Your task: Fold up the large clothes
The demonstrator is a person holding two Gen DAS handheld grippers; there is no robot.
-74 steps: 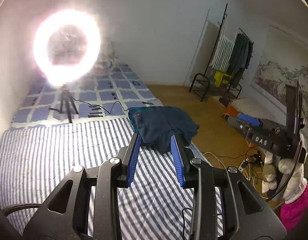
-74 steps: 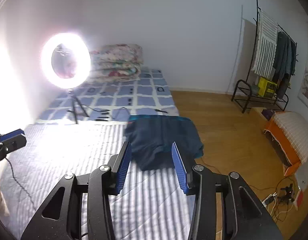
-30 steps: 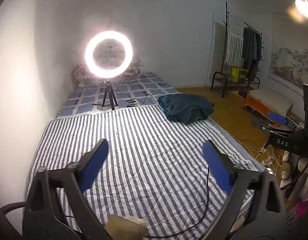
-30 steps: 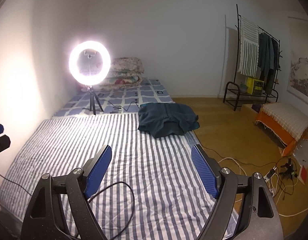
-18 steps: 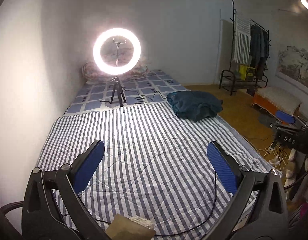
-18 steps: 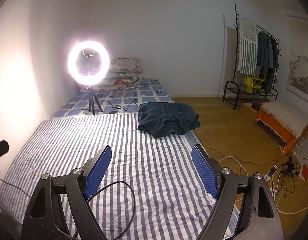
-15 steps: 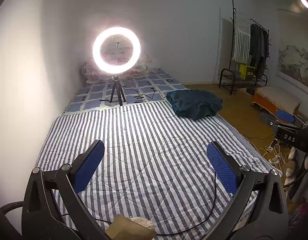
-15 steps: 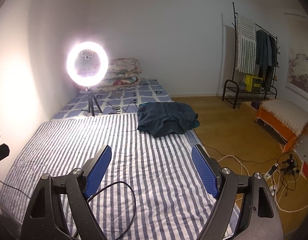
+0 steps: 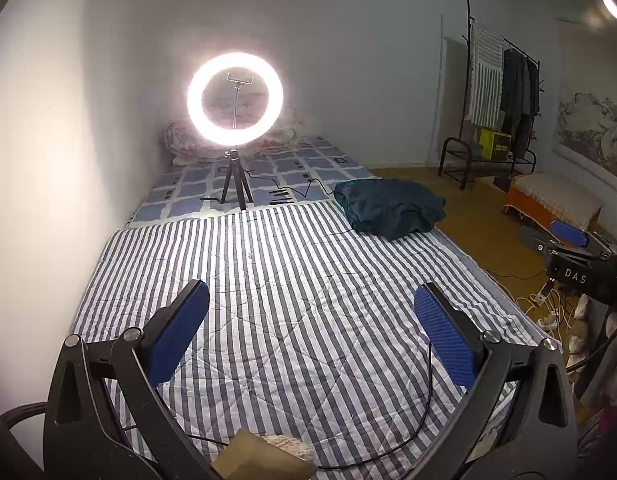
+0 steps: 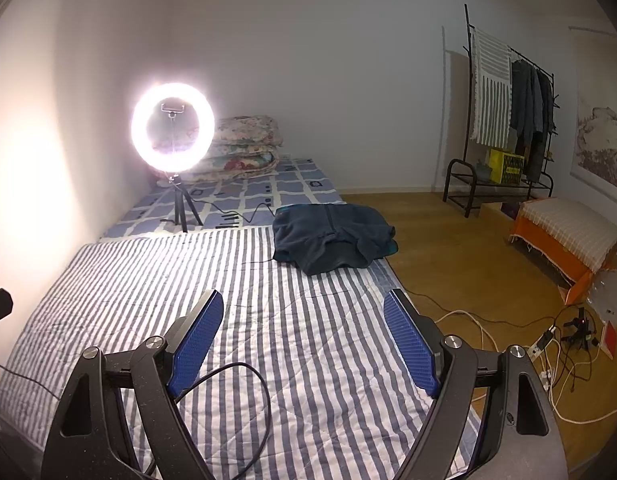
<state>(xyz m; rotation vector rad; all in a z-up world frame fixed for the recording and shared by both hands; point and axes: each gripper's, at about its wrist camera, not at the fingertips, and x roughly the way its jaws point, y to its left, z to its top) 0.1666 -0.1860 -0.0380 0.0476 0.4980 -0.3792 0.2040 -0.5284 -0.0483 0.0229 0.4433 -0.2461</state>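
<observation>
A dark blue garment [image 9: 390, 208] lies loosely folded at the far right corner of the striped bed [image 9: 292, 280]; it also shows in the right wrist view [image 10: 332, 238]. My left gripper [image 9: 308, 312] is open and empty, held over the near end of the bed, far from the garment. My right gripper [image 10: 304, 320] is open and empty, also over the near end of the striped bed [image 10: 188, 280]. The right gripper's body [image 9: 568, 240] shows at the right edge of the left wrist view.
A lit ring light on a tripod [image 9: 235, 100] stands on the checked mattress beyond the bed, with folded quilts [image 10: 244, 148] behind. A clothes rack [image 10: 508, 120], an orange bench [image 10: 564, 232] and floor cables [image 10: 564, 336] are on the right. A black cable [image 10: 236, 380] lies on the bed near me.
Both grippers pulled back from the garment to the bed's near end and opened wide; the garment stays at the far corner. In the last half second little has moved.
</observation>
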